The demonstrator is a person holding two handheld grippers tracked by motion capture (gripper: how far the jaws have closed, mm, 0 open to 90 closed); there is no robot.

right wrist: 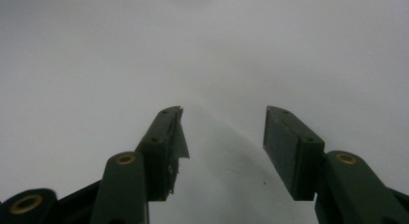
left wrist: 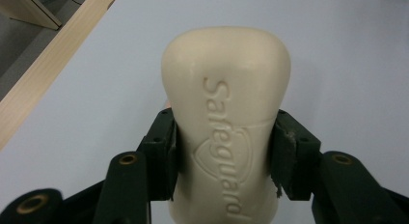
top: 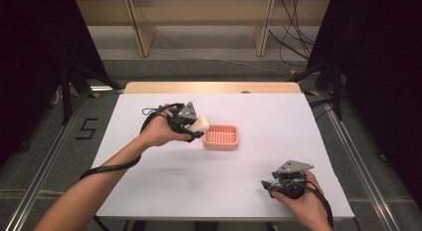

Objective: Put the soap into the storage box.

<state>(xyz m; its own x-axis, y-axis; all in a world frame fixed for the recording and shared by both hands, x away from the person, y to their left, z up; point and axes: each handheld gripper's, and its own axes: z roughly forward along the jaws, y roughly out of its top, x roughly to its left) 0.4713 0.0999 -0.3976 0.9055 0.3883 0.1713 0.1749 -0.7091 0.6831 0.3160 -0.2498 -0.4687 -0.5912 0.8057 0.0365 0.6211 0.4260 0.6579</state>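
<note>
One bar of soap (left wrist: 226,122), cream-coloured with a brand word pressed into its face, fills the centre of the left gripper view; it also shows as a pale lump just left of centre in the high view. One pink soap dish (top: 221,137) with a slotted floor sits at the centre of the high view. Two grippers: the left gripper (top: 195,125) left of centre, the right gripper (top: 269,185) at the lower right. Two hands, one on each. One white table (top: 278,131). One wooden shelf unit (top: 199,22) along the top edge
</note>
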